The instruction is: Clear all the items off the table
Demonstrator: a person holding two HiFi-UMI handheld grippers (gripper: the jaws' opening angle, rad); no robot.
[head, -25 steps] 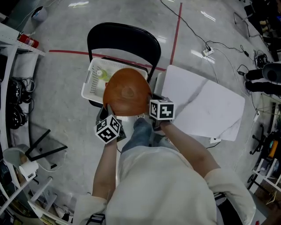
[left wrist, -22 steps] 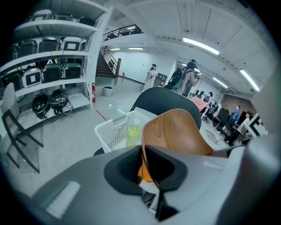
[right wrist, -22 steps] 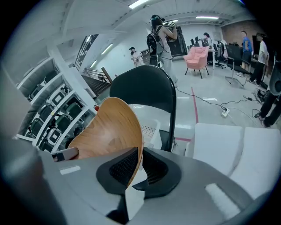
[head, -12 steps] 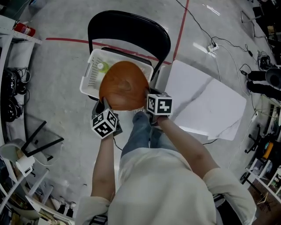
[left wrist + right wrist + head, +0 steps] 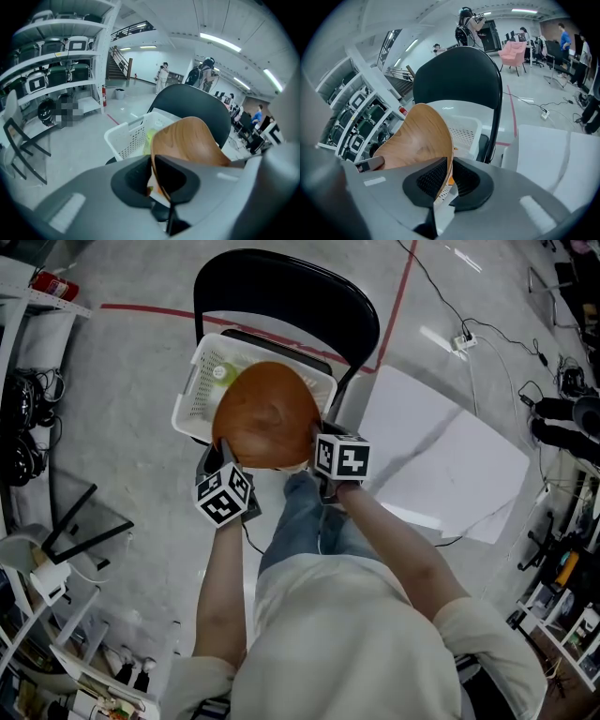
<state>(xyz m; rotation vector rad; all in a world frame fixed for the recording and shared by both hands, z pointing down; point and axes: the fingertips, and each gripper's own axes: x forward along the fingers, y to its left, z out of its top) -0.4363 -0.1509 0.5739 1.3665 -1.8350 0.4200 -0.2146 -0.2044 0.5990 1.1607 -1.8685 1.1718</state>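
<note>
Above the white basket (image 5: 200, 381) on the black chair (image 5: 281, 282), the wooden bowl (image 5: 267, 413) hangs tilted. The left gripper (image 5: 151, 176) and right gripper (image 5: 449, 177) pinch its rim, jaws nearly closed. Lower evenly; release both sides together.

Bowl (image 5: 267, 418) is showing smooth wood grain; basket (image 5: 194, 390) is looking perforated white plastic; chair back (image 5: 281, 287) matt; floor (image 5: 141, 362) is gleaming.
</note>
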